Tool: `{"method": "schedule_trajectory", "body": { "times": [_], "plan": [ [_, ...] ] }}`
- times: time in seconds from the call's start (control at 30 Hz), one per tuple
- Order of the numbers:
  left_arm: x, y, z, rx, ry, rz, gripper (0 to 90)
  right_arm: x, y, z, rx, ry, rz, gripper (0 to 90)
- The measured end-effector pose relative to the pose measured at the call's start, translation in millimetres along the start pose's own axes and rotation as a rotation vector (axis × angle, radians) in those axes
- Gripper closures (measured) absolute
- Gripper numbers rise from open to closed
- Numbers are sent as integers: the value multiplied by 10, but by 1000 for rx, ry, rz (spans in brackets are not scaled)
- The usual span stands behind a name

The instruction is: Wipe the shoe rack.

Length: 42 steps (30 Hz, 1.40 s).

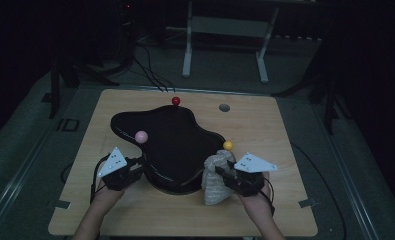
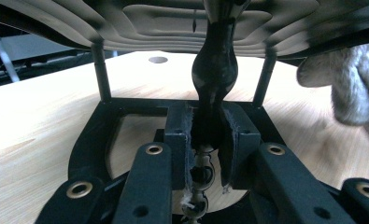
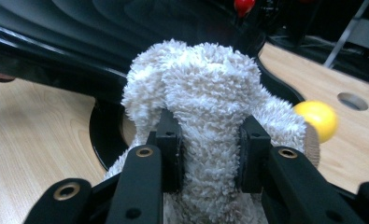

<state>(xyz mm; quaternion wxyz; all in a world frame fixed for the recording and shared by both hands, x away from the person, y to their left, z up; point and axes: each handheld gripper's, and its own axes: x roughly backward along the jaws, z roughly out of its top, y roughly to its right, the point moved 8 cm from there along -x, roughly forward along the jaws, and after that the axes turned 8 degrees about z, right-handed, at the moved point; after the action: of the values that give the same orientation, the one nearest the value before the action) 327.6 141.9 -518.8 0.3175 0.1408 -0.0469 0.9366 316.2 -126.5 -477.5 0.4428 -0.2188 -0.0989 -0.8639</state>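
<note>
cloth (image 1: 216,181) on wooden table (image 1: 265,150); dark room

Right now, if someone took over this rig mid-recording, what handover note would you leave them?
Left gripper: shut on a black post under the black wavy tray, steadying its near-left edge.
Right gripper: shut on a bunched white fluffy cloth, at the tray's near-right edge.
Pink ball, red ball and yellow ball sit around the tray's rim.
Done: tray and cloth both gripped.
Left: probably wiping the tray; how far that has got, I cannot tell.
</note>
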Motion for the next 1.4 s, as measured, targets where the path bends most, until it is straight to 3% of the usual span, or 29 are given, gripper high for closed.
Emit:
{"method": "schedule_trajectory", "body": {
  "times": [0.13,0.27,0.47,0.67,0.93,1.13,1.23,1.4],
  "plan": [
    [0,3,3,-8,-4,3,743,-52,-48,-81,7,-37,18,682],
    [0,1,3,-9,-5,1,743,65,-77,92,19,16,17,680],
    [-1,4,3,-8,-3,4,743,-30,-192,28,58,-27,23,681],
    [-2,2,-2,8,3,-2,743,57,-198,162,71,10,14,681],
    [-1,4,1,-2,-2,7,743,-68,-312,-41,77,-55,41,682],
    [-1,7,2,-5,-5,13,743,69,-429,184,91,29,68,682],
    [1,3,-3,10,-1,11,743,-4,-488,124,120,9,47,684],
    [0,7,-1,2,-2,16,743,-17,-540,62,125,-19,64,683]
  ]
}}
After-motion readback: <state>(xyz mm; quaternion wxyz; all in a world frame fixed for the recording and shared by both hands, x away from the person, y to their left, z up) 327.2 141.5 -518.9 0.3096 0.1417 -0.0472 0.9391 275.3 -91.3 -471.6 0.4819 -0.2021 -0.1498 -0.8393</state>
